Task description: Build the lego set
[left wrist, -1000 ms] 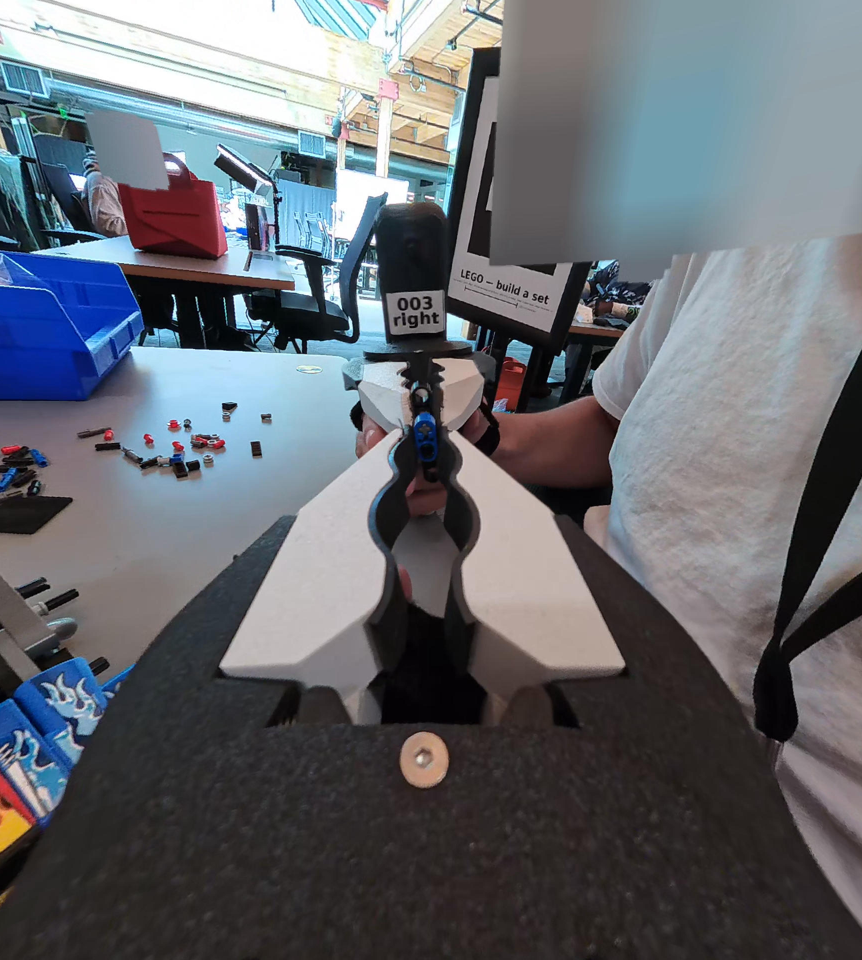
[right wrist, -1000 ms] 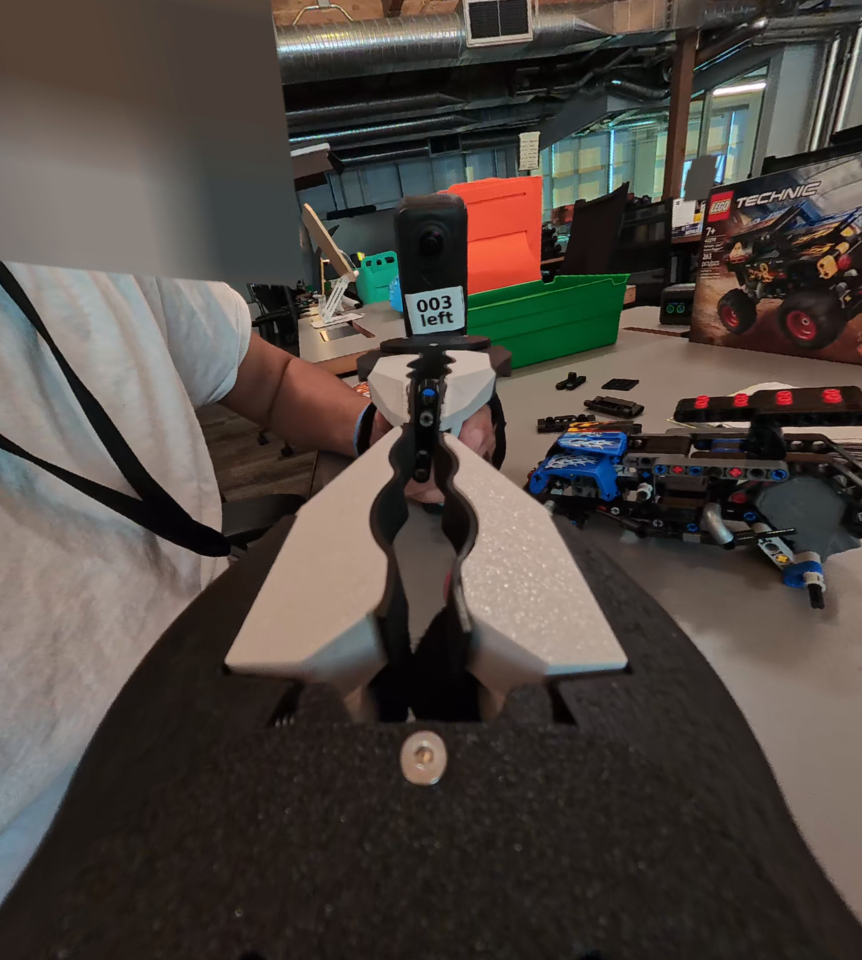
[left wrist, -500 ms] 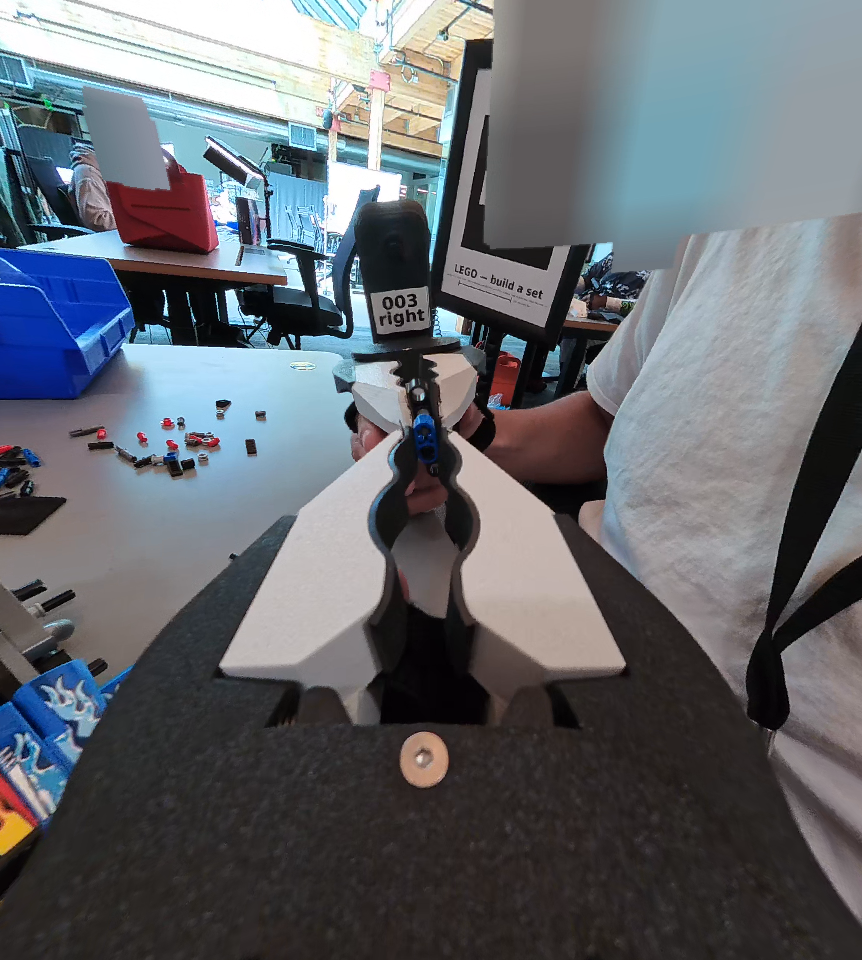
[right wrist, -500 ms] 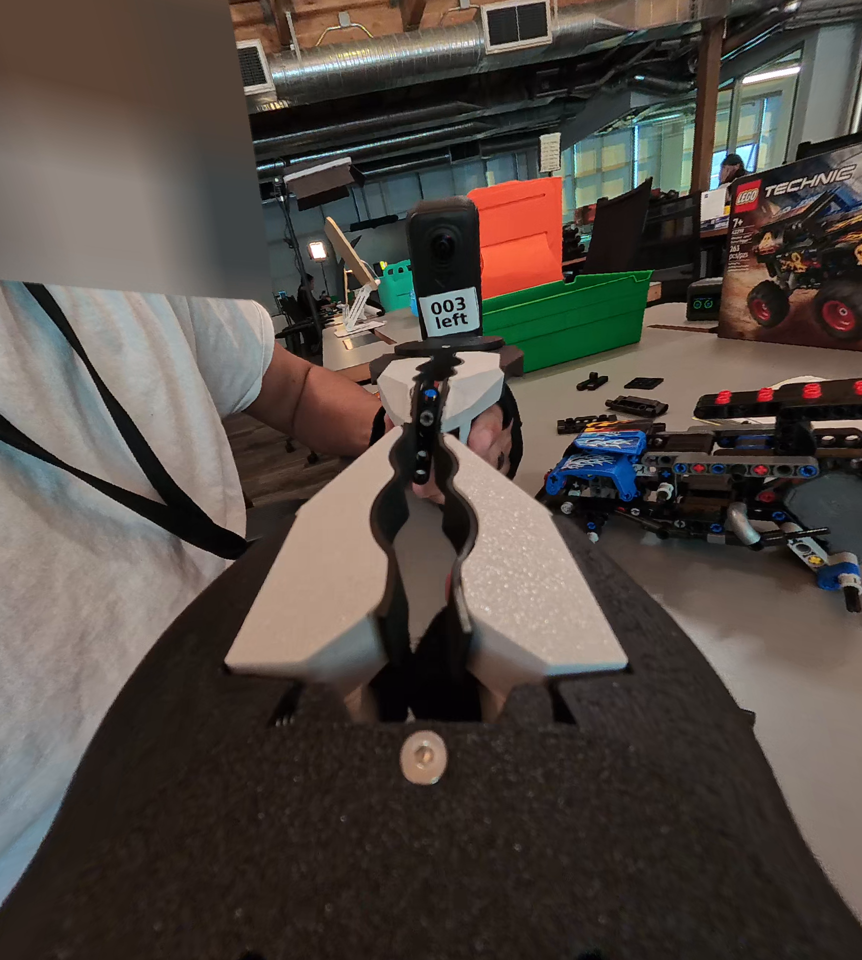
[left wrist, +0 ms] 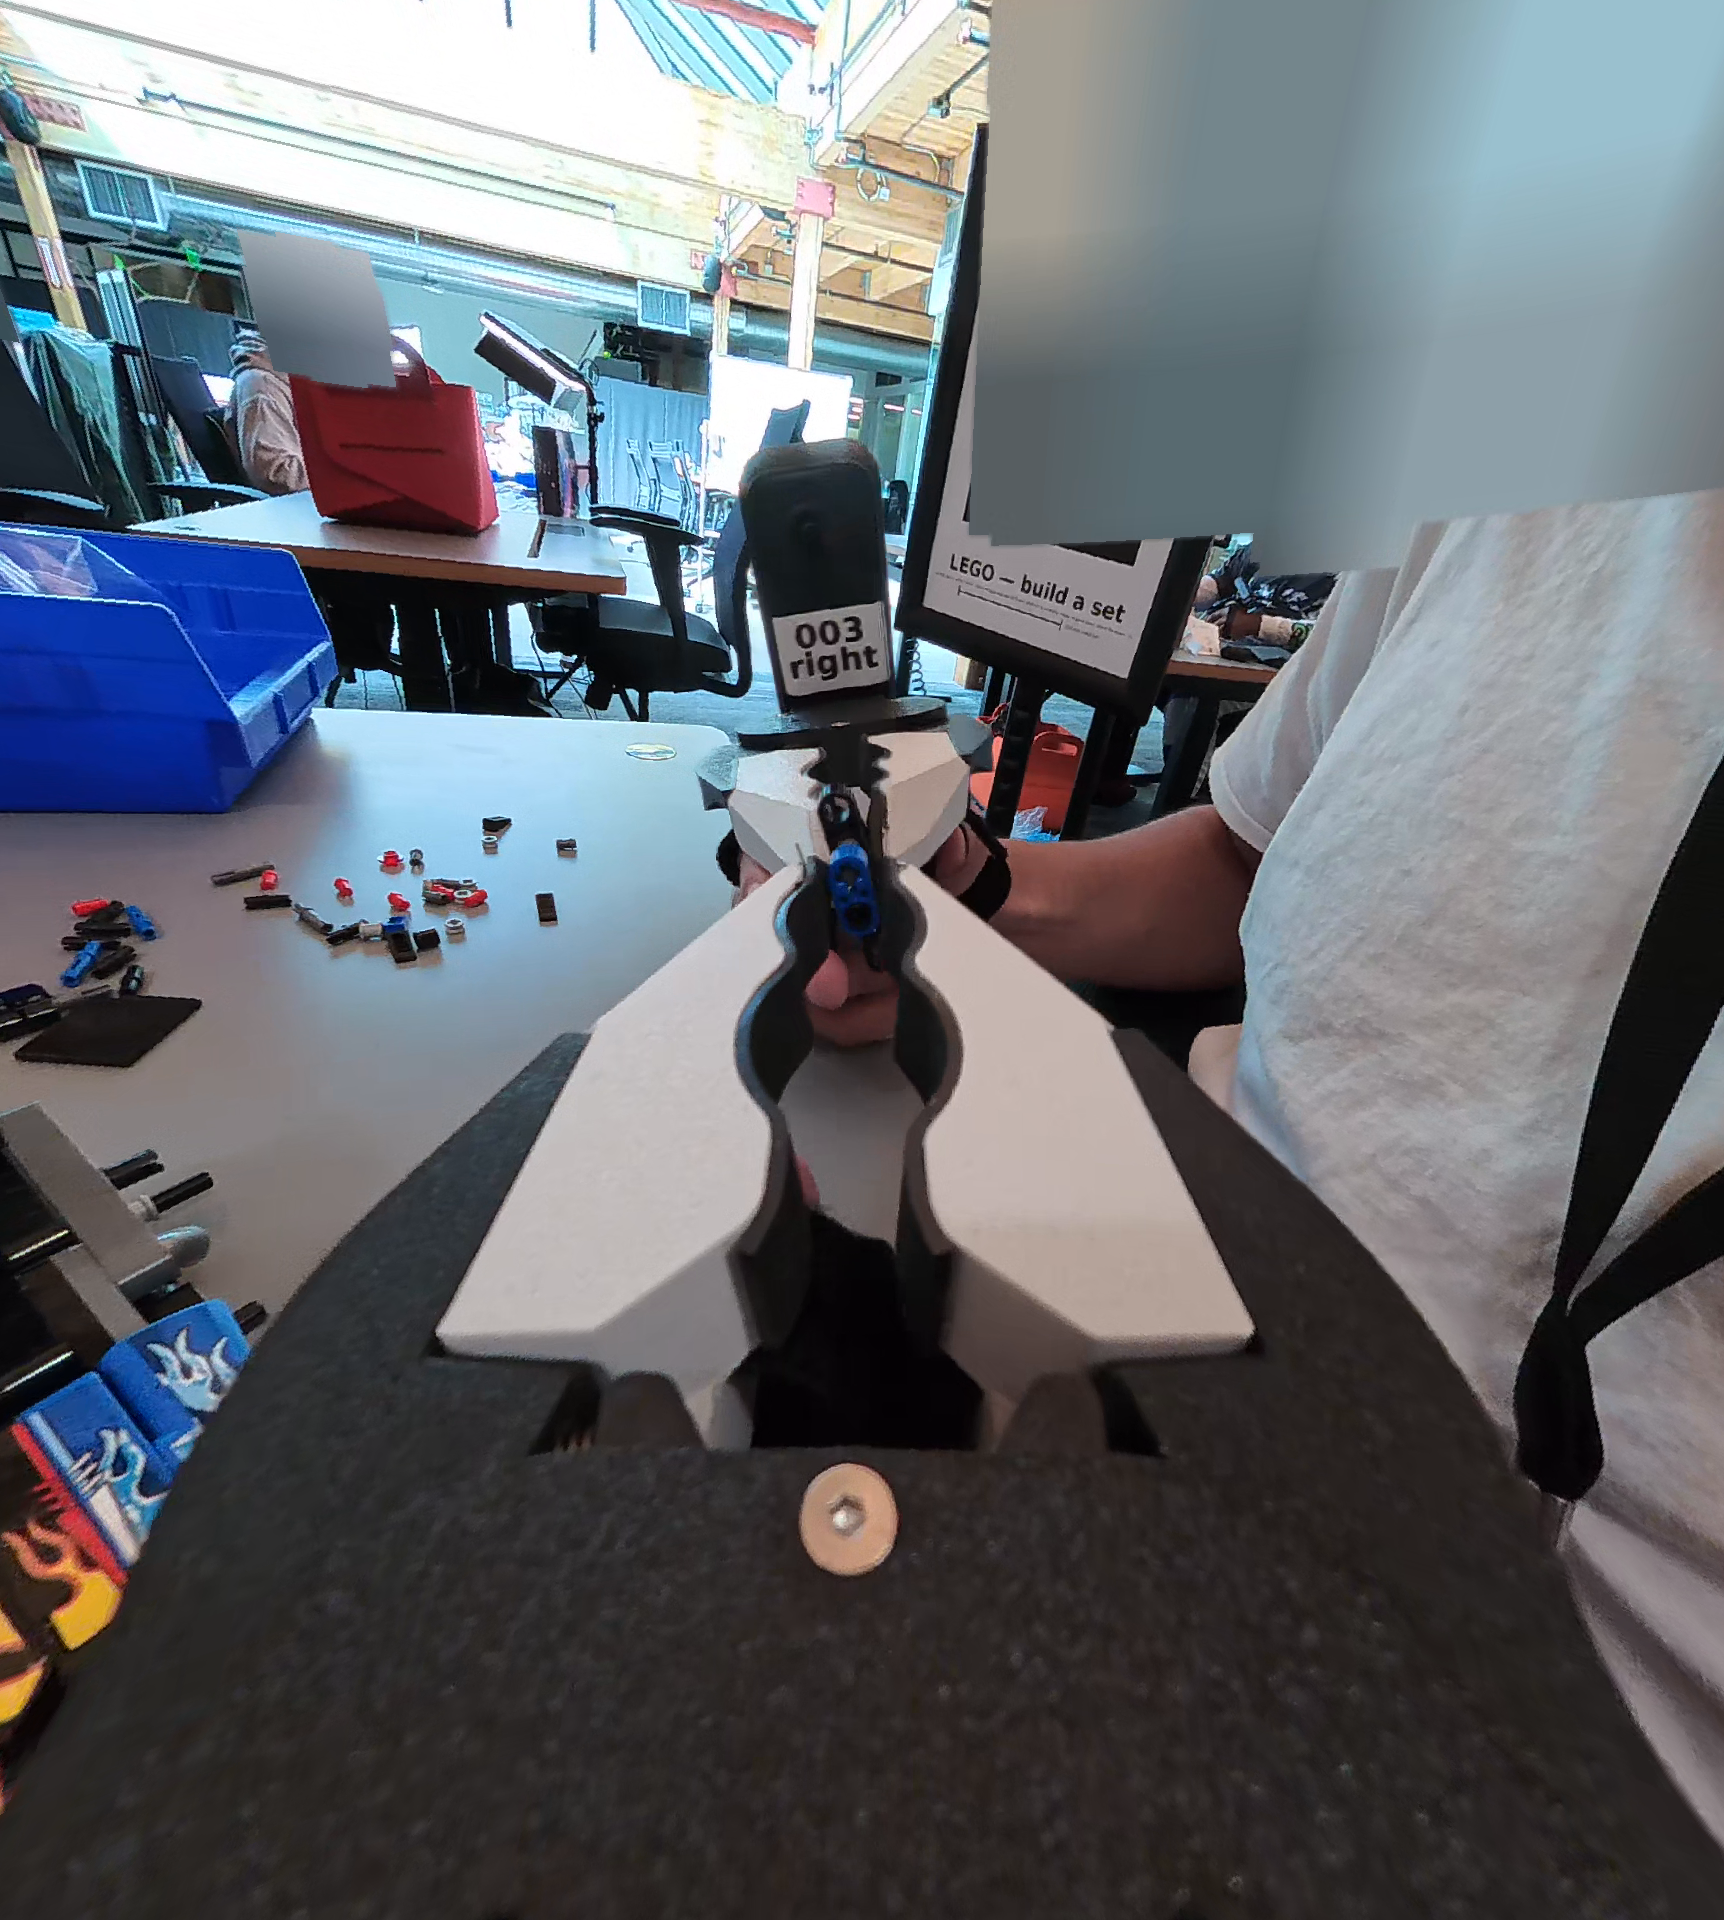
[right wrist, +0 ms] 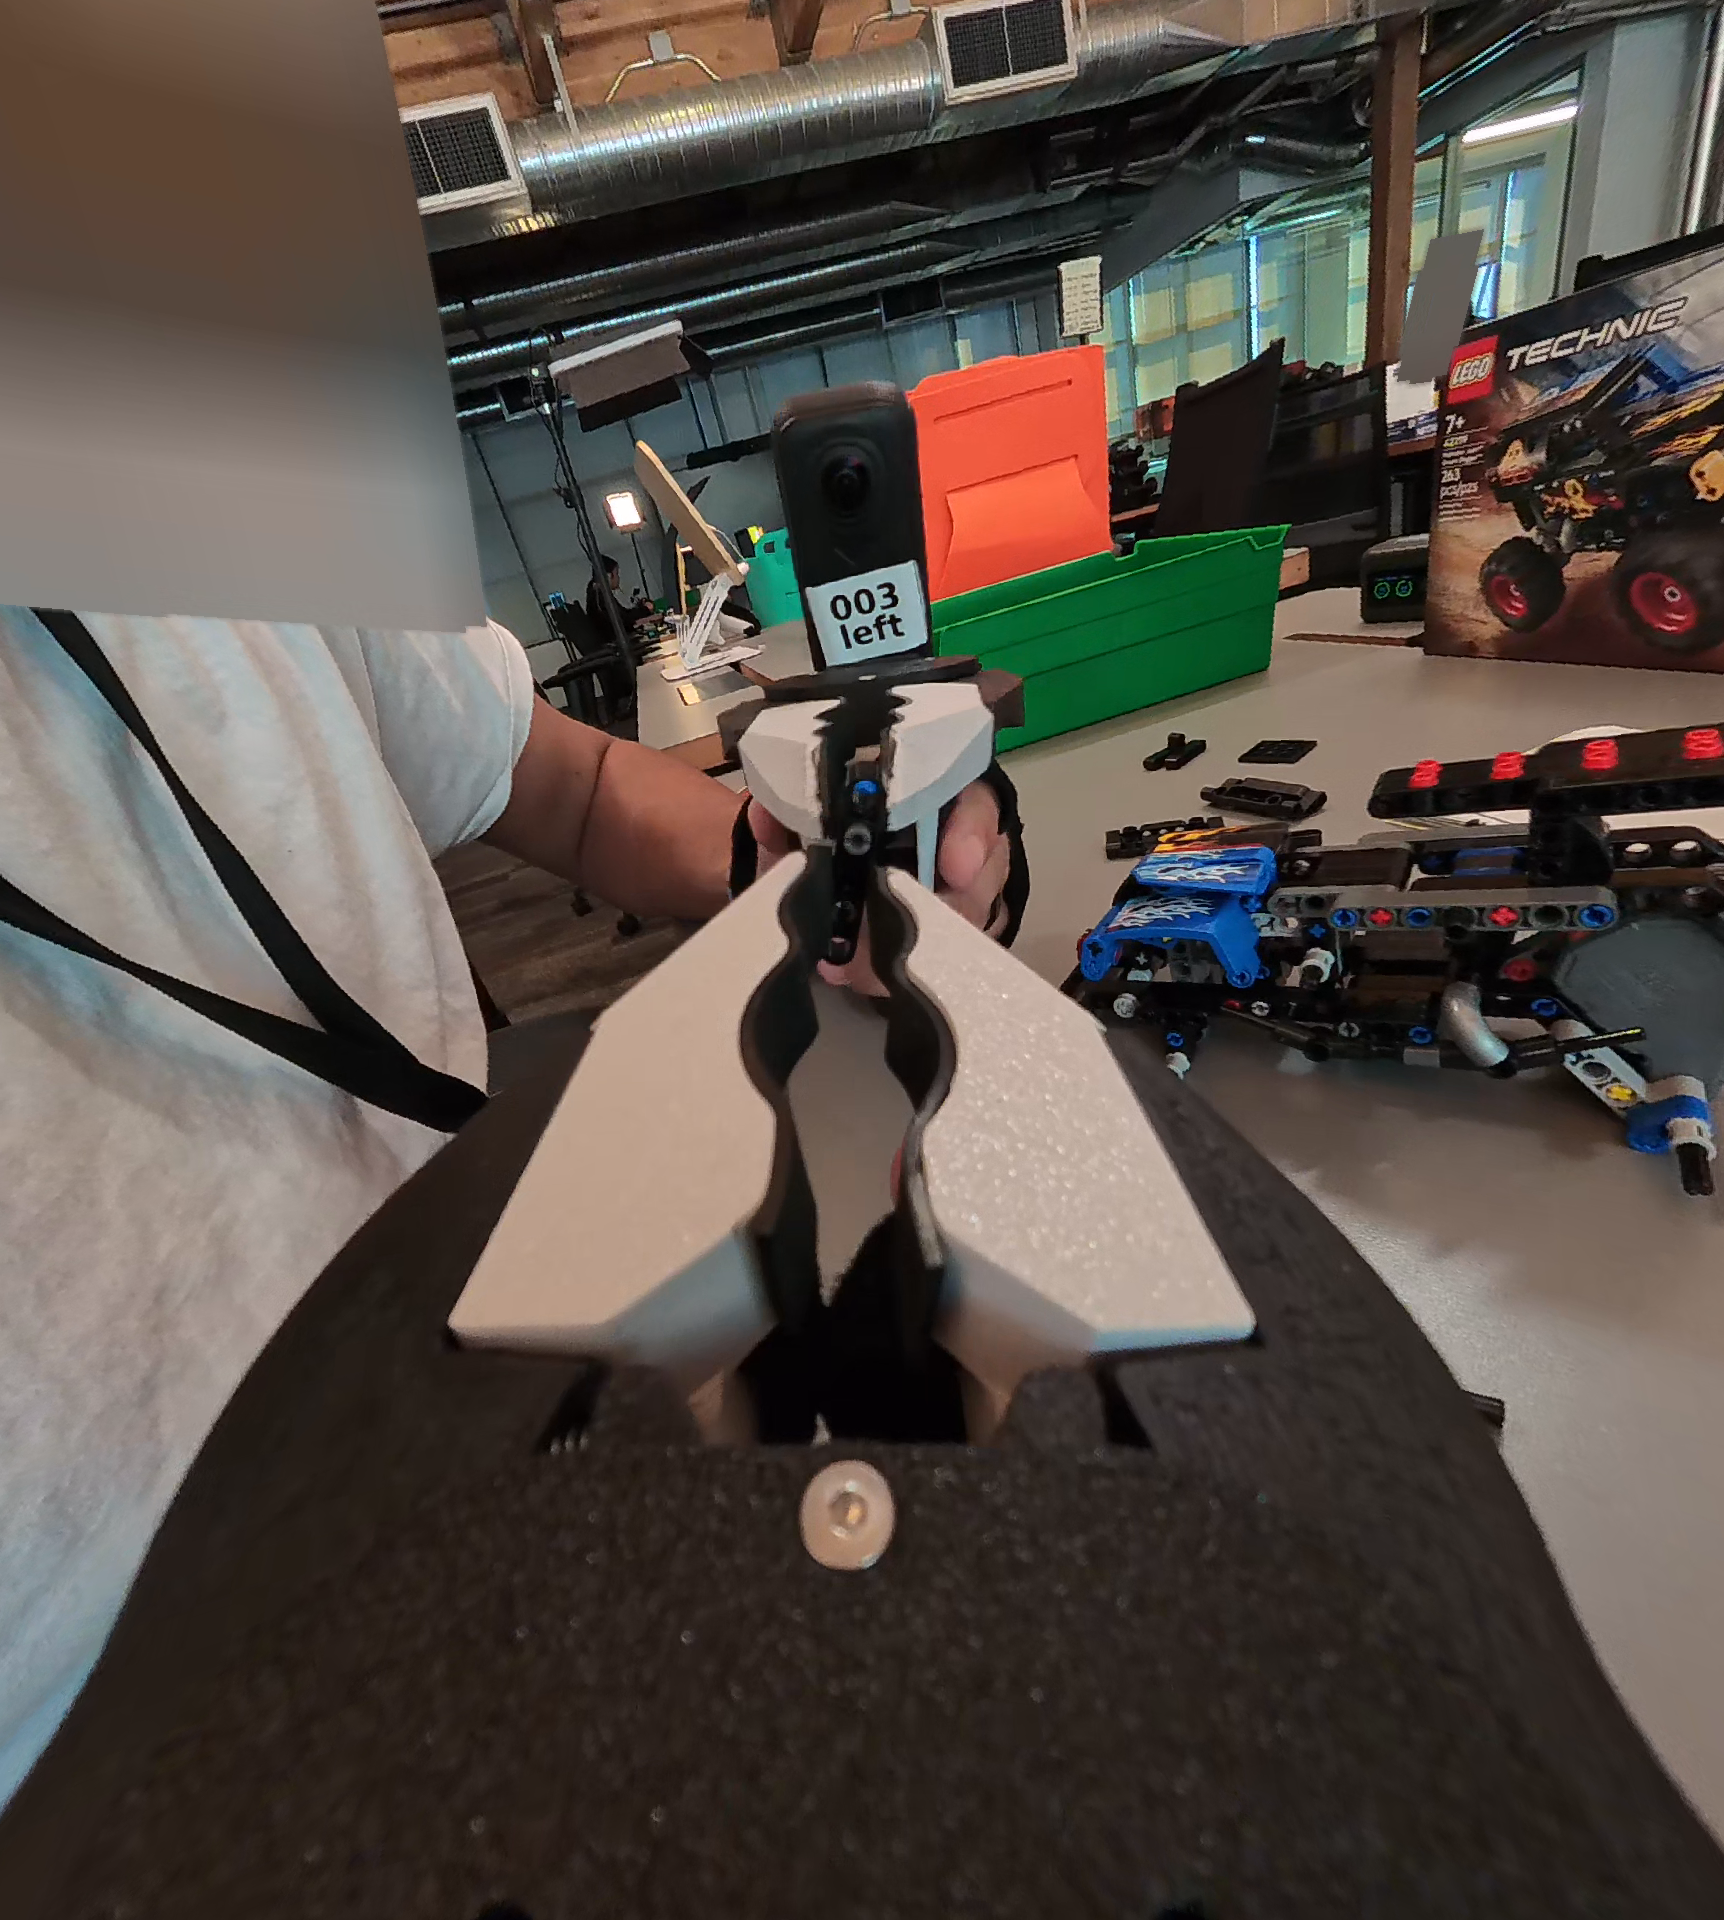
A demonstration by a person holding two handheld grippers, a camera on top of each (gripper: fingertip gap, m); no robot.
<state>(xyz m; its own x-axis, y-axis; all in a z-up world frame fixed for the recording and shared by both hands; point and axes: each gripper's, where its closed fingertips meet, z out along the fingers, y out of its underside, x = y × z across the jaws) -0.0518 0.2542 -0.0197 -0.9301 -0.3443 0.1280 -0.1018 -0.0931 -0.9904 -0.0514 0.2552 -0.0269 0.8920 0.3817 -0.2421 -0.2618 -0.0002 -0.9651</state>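
My left gripper [left wrist: 853,906] is shut on a small blue connector [left wrist: 853,894]. My right gripper [right wrist: 842,896] is shut on a thin black beam with holes [right wrist: 843,920]. The two grippers face each other tip to tip in the air in front of a person's white shirt, and the blue piece [right wrist: 866,795] sits at the far end of the beam. The partly built truck chassis [right wrist: 1460,935], black with blue flame panels, lies on the grey table to the right. Its edge also shows at the lower left of the left wrist view [left wrist: 16,1455].
Loose small pieces [left wrist: 390,914] and a black plate [left wrist: 110,1039] lie on the table [left wrist: 338,1091]. A blue bin [left wrist: 89,675] stands at the far left. A green bin [right wrist: 1097,634], the set's box [right wrist: 1647,488] and more black parts [right wrist: 1263,795] are beyond the chassis. Both grippers' tips are close together, under 4 cm apart.
Both grippers stay shut and tip to tip with their pieces. The pair has drifted a little, so the chassis and table sit slightly differently in both views.
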